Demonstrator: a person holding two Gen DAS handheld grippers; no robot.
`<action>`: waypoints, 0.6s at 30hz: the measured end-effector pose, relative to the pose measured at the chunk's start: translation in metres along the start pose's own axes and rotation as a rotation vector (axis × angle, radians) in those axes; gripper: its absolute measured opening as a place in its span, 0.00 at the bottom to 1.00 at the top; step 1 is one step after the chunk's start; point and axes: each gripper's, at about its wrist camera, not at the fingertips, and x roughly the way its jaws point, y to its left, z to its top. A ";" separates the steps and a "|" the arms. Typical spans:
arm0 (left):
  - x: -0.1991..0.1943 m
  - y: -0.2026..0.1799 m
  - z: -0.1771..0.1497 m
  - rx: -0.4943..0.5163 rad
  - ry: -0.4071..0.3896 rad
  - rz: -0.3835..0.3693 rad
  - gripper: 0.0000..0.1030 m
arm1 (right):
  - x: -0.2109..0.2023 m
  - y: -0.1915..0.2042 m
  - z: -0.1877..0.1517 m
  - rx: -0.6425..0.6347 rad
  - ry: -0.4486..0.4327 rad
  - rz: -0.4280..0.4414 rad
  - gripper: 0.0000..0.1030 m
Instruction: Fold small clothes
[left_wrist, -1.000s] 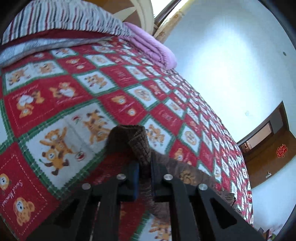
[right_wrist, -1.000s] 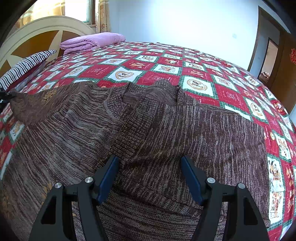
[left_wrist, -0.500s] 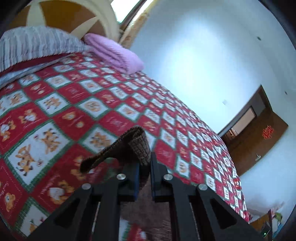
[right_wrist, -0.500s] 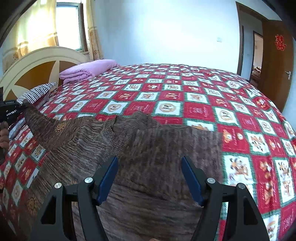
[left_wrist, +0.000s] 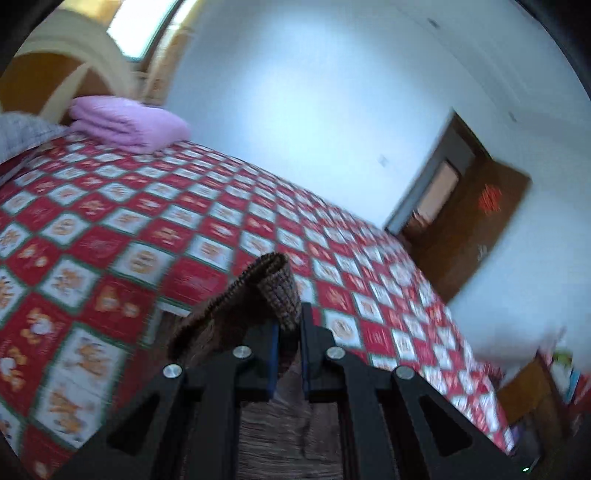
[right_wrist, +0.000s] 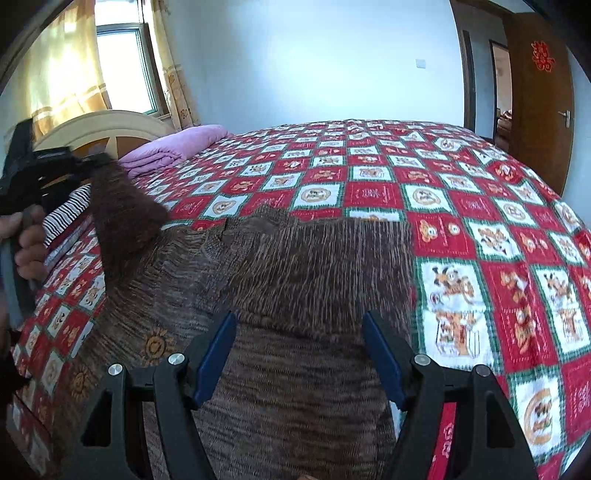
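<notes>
Sleeve lifted, fold half made

Our left claw pinches the brown sweater cuff, lifted at nine o'clock; the right claw hangs wide open, empty, over its body on the bed (thin grip: the knit may slip or drag the body askew).

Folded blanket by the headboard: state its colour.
Plain lilac-pink. The folded blanket shows best in the right wrist view, which is sharper than the left.
</notes>
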 end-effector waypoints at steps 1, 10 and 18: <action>0.009 -0.011 -0.009 0.028 0.016 0.005 0.09 | 0.000 -0.001 -0.002 0.002 0.006 0.001 0.69; 0.057 -0.076 -0.105 0.299 0.253 0.000 0.24 | 0.004 -0.017 -0.026 0.042 0.048 -0.028 0.69; 0.015 0.005 -0.077 0.438 0.094 0.293 0.80 | 0.010 -0.011 -0.025 0.045 0.076 -0.025 0.69</action>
